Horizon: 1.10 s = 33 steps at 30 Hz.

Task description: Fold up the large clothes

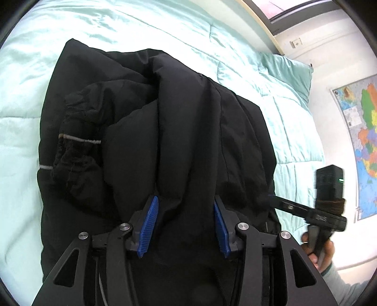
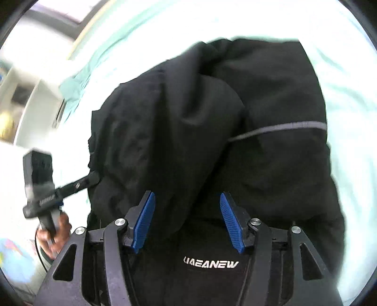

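Observation:
A large black jacket (image 1: 165, 122) with thin grey reflective stripes lies bunched on a mint green bed. In the left wrist view my left gripper (image 1: 185, 204) has its blue pads wide apart, with a thick fold of the jacket lying between them. In the right wrist view the jacket (image 2: 212, 117) fills the middle, and my right gripper (image 2: 187, 200) is also open with black fabric between its pads. A white logo (image 2: 211, 264) shows on the fabric near the right gripper's base. Each gripper shows in the other's view at the jacket's edge, the right (image 1: 329, 211) and the left (image 2: 44, 186).
The mint green quilted bedspread (image 1: 117, 28) surrounds the jacket. A matching pillow (image 1: 289, 73) lies at the bed's far right. A coloured wall map (image 1: 362, 141) hangs on the white wall beyond the bed. A window frame (image 1: 294, 9) is at the top.

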Available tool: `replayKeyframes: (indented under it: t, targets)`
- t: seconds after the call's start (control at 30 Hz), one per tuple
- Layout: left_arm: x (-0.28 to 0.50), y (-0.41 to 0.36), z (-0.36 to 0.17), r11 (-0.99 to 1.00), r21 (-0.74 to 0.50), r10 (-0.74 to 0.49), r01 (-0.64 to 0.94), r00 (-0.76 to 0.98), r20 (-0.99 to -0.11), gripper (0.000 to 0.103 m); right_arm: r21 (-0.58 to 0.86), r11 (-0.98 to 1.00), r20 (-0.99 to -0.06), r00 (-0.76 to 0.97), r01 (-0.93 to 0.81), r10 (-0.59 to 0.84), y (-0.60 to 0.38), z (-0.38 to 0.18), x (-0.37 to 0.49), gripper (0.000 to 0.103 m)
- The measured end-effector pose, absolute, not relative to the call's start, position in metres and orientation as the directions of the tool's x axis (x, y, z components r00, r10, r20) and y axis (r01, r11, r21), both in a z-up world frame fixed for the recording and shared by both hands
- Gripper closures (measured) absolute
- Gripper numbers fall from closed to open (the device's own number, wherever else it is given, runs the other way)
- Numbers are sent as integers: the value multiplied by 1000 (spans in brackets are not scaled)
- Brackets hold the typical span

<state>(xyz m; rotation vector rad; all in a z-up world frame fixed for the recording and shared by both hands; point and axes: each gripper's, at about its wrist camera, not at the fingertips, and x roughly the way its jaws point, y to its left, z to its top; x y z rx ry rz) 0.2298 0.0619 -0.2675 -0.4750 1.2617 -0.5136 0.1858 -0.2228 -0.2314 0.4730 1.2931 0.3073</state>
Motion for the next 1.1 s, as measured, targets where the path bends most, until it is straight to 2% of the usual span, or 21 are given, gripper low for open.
replayKeyframes:
  t: [0.07,0.1,0.13,0.17,0.2,0.3,0.4,0.47,0.57,0.67,0.73,0.77,0.83,0.87,0.9,1.0,1.03,1.07,1.1]
  targets:
    - [227,61,-265,802,-587,-595,109,223,-772,55,535,844,-823,253,45,509,-222,-250,180,42]
    - [226,59,-264,805,-583,-592,113,223,-774,55,538,842,-822,250,43,512,-206,-258,185,45]
    - [226,59,-263,809,-576,-586,116,224,-779,55,531,846,-826,246,35,508,-200,-261,188,57]
    - [223,57,-261,817,-564,-575,120,230,-785,55,495,869,-845,245,24,474,-191,-262,191,86]
    - [221,58,-257,823,-553,-566,126,241,-788,55,437,899,-876,238,24,420,-187,-260,193,91]
    - [215,53,-238,827,-536,-562,169,275,-780,55,352,936,-904,267,18,335,-187,-239,184,96]
    - [212,35,-222,794,-551,-606,259,261,-751,55,147,989,-935,325,-4,140,-186,-209,169,96]
    - [211,21,-223,789,-528,-605,313,253,-755,52,34,999,-945,324,-4,34,-187,-212,166,96]
    - [226,6,-268,843,-475,-525,252,189,-830,51,107,993,-970,225,44,94,-194,-254,174,96]
    - [234,13,-299,850,-499,-523,169,162,-837,55,133,990,-971,207,47,121,-192,-279,179,95]
    - [234,13,-285,850,-492,-521,187,171,-836,55,160,986,-966,214,43,147,-193,-274,178,93]
    - [233,13,-278,855,-478,-512,201,179,-840,55,186,981,-961,214,44,173,-197,-268,175,88]
    - [228,16,-257,864,-447,-493,231,214,-843,55,220,974,-953,226,56,203,-207,-253,170,72]
    - [225,18,-240,864,-437,-493,251,244,-835,55,224,973,-950,236,63,204,-210,-245,168,61]
    - [224,16,-227,860,-437,-500,265,267,-824,55,232,971,-943,259,61,209,-211,-233,165,54]
    - [226,9,-195,822,-474,-562,316,312,-766,53,283,959,-905,338,30,257,-204,-200,165,43]
    - [225,8,-193,809,-486,-579,330,310,-754,47,291,957,-895,357,9,269,-201,-193,166,40]
    - [229,-4,-193,796,-494,-595,349,299,-746,45,284,958,-886,373,-29,274,-187,-190,172,36]
    - [233,-15,-200,800,-482,-585,357,285,-759,45,266,963,-888,376,-52,266,-178,-192,177,36]
